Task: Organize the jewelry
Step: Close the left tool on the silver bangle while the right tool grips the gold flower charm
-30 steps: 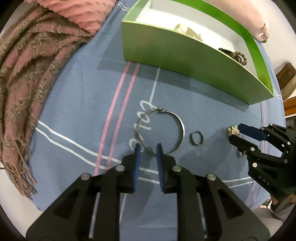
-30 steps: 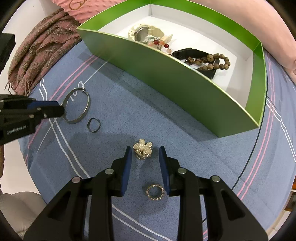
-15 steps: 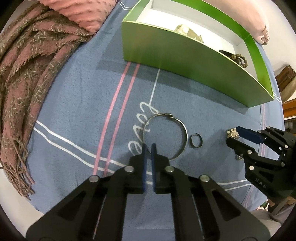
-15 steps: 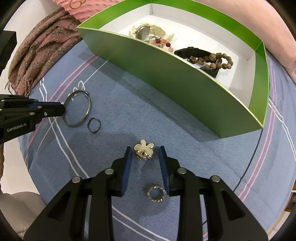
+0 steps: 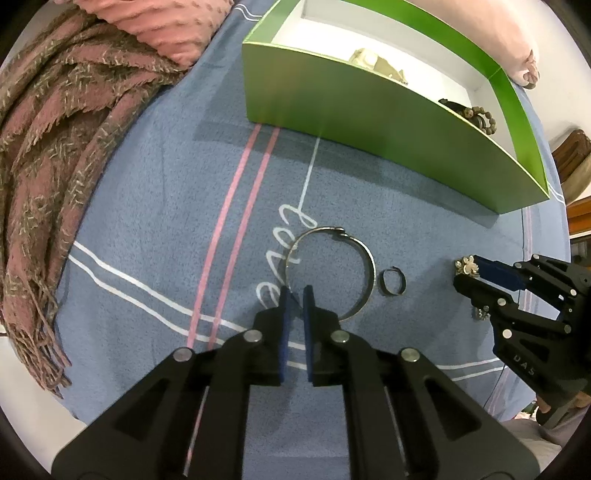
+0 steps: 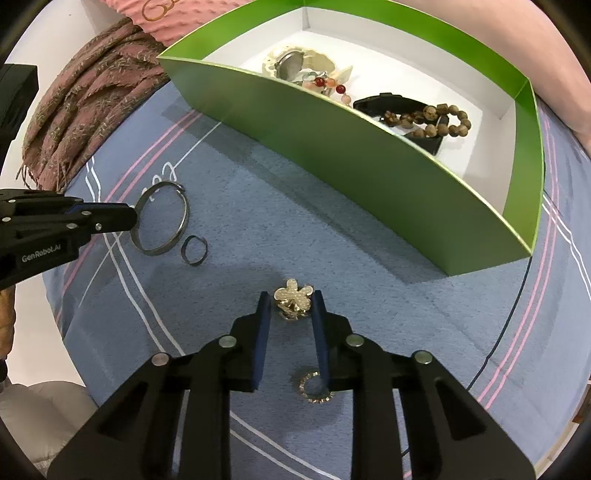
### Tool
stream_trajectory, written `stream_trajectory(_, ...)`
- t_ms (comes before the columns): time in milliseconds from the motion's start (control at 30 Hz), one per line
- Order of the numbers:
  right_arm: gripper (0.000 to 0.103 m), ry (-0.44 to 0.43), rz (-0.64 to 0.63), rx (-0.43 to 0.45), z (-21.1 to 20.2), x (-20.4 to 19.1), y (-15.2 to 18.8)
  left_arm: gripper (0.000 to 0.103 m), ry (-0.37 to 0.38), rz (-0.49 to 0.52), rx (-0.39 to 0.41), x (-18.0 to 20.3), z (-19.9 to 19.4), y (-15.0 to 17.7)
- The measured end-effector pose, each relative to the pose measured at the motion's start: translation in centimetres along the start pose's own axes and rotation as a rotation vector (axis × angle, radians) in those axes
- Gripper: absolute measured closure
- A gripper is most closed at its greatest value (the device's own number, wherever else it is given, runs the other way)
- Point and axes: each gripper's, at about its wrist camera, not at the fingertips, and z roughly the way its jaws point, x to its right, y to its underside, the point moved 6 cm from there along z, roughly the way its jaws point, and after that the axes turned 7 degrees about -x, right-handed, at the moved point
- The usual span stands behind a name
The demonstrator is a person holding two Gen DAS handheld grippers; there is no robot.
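My left gripper is shut on the near rim of a silver bangle, which tilts up off the blue cloth; the bangle also shows in the right wrist view. A small dark ring lies just right of it. My right gripper is open, its fingers on either side of a gold flower brooch. A sparkly ring lies under its right finger. The green box behind holds a bead bracelet and other jewelry.
A pink-brown fringed scarf lies along the left. A pink pillow sits at the back. The blue striped cloth covers the surface, whose edge runs close behind both grippers.
My left gripper closed on the bangle's near rim and lifted that side slightly. My right gripper stayed open around the brooch.
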Motion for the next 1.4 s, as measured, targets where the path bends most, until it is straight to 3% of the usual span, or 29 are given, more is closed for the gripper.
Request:
stream_trajectory(467, 0.083, -0.006, 0.008, 0.009, -0.4, 0.1, 0.0, 0.1, -0.003, -0.007, -0.018, 1.0, 0.6, 0.1)
stream_trajectory(967, 0.083, -0.006, 0.023, 0.006, -0.2, 0.1, 0.1, 0.097, -0.11, 0.047, -0.024, 2.9, 1.2, 1.1)
stream_trajectory(1400, 0.083, -0.009, 0.021, 0.045, -2.1, 0.0, 0.0, 0.1, -0.059, 0.005, 0.032, 2.8, -1.6, 0.4)
